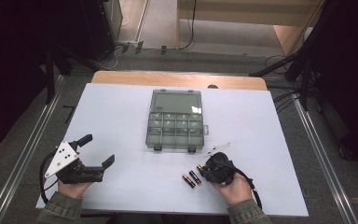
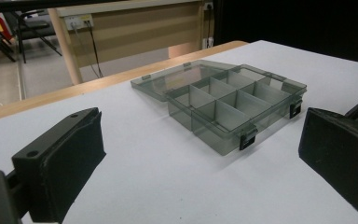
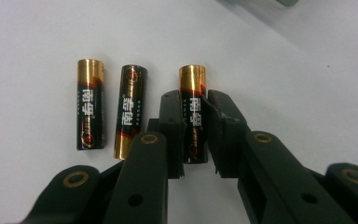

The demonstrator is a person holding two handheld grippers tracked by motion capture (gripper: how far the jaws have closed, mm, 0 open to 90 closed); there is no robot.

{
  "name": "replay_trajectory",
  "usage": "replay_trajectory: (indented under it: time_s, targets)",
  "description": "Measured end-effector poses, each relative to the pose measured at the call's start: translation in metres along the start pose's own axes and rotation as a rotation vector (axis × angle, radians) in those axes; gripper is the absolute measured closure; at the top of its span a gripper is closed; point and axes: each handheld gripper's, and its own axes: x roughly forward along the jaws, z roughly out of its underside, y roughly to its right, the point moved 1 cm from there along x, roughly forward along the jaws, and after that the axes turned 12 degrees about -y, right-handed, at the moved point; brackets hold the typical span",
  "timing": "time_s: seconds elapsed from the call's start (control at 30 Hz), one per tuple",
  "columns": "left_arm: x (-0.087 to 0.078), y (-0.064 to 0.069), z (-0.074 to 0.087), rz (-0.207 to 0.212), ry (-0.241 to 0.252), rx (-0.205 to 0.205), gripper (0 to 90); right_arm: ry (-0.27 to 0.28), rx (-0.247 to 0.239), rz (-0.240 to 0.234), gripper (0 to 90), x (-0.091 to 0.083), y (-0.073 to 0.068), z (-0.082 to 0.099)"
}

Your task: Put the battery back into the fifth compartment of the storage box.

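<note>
Where the matte white worktop (image 1: 121, 121) meets the person's edge, the right tool (image 3: 196, 135) is clamped on one cylindrical black-and-gold battery (image 3: 193, 84); two matching batteries (image 3: 90, 109) lie just beside. The left tool (image 1: 95, 151) rests, jaws apart. A smoky translucent plastic compartment box (image 1: 175, 123) sits mid-worktop, lid open.

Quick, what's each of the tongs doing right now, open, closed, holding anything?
Left tongs: open, holding nothing, aimed at the compartment box.
Right tongs: closed on one battery on the table.
</note>
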Motion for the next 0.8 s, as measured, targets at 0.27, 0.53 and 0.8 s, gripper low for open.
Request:
replay_trajectory:
  time_s: [0.27, 0.53, 0.8]
  targets:
    - [0.000, 0.001, 0.000, 0.000, 0.008, -0.002, 0.1, 0.015, 0.031, 0.006, 78.3, -0.003, 0.003, 0.001]
    - [-0.001, 0.000, -0.001, -0.001, 0.008, -0.006, 0.1, 0.053, 0.071, -0.040, 78.3, -0.013, 0.006, 0.001]
    - [-0.002, -0.001, 0.000, 0.001, 0.011, -0.009, 0.2, 0.100, 0.099, -0.099, 78.4, -0.022, 0.003, -0.009]
